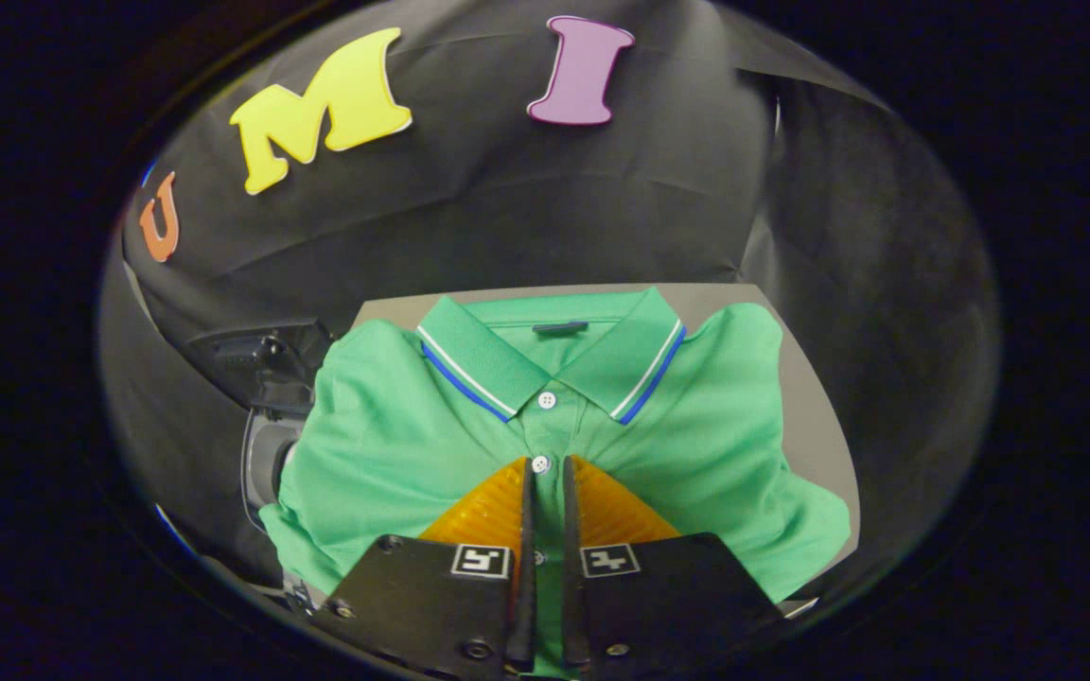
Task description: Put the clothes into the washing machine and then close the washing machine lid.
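Note:
A green polo shirt (394, 445) with a white and blue striped collar lies spread, front up, on a grey table (815, 416). My gripper (546, 465) is down on the shirt's button placket, just below the second white button. Its two fingers stand almost together, with a narrow strip of the green fabric pinched between them. The lower part of the shirt is hidden under the gripper body.
A dark boxy object (256, 364) with a grey rounded part (266, 463) below it stands off the table's left side, beside the shirt's sleeve. The black cloth wall rises right behind the table. The table's right edge runs close to the other sleeve.

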A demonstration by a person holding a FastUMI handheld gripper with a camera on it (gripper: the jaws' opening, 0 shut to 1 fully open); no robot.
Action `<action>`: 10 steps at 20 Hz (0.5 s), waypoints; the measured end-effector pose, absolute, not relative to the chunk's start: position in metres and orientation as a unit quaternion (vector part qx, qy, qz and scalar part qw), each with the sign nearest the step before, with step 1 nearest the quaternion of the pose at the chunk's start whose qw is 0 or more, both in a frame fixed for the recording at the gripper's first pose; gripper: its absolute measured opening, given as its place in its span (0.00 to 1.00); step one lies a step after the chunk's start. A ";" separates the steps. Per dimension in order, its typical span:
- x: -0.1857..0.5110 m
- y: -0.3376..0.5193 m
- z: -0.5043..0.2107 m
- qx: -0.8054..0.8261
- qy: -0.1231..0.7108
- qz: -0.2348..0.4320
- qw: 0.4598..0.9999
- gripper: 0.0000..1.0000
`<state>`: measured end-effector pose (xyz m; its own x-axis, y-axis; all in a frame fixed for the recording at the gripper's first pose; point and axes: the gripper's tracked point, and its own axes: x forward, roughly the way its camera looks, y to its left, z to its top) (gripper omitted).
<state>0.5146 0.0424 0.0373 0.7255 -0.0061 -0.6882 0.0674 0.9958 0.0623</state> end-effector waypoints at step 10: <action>0.494 0.070 0.096 0.129 0.242 0.024 0.961 0.06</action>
<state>0.4937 0.0700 0.0956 0.8817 0.1078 -0.4593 0.0173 0.9655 0.2599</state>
